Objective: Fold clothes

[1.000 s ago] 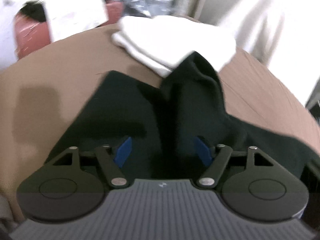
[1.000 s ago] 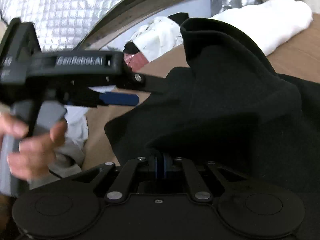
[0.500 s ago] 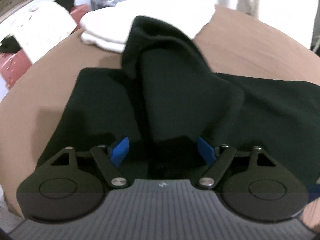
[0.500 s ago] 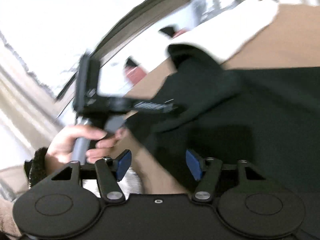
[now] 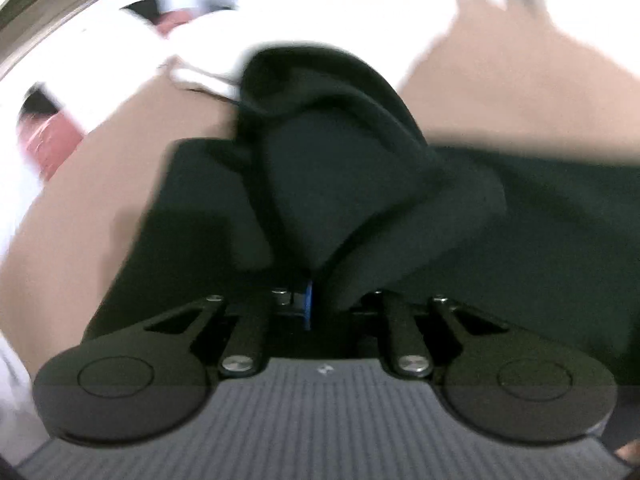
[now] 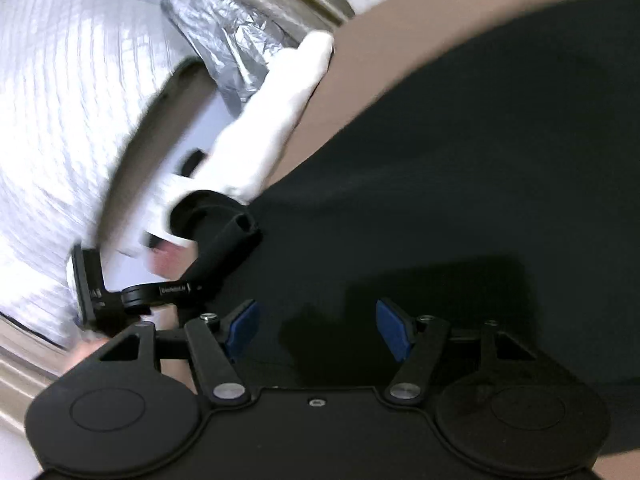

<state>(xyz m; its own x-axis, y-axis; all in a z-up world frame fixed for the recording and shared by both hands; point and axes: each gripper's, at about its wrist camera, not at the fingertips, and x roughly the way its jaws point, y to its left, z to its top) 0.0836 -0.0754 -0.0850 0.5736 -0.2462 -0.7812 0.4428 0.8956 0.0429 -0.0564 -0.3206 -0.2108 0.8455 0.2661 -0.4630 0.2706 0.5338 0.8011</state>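
Observation:
A black garment (image 5: 540, 220) lies spread on a brown surface (image 5: 520, 92), with one part bunched up into a raised fold (image 5: 340, 168). My left gripper (image 5: 310, 300) is shut on the lower end of that fold, which stands up in front of it. In the right wrist view the same black garment (image 6: 440, 180) lies flat, and the left gripper (image 6: 192, 280) shows at the left, pinching the lifted fold (image 6: 224, 232). My right gripper (image 6: 316, 328) is open just over the flat cloth, its blue pads (image 6: 244, 324) pressing on nothing.
A folded white cloth (image 5: 320, 32) lies just behind the raised fold, seen again as the white cloth (image 6: 276, 120) at the brown surface's (image 6: 360, 60) edge. A red item (image 5: 52, 144) sits far left. Quilted silver foil (image 6: 60, 120) and a crinkled silver bag (image 6: 224, 48) stand beyond.
My left gripper went from open to shut on the raised fold. My right gripper let go of the black cloth, opened, rolled and swung away over the flat part.

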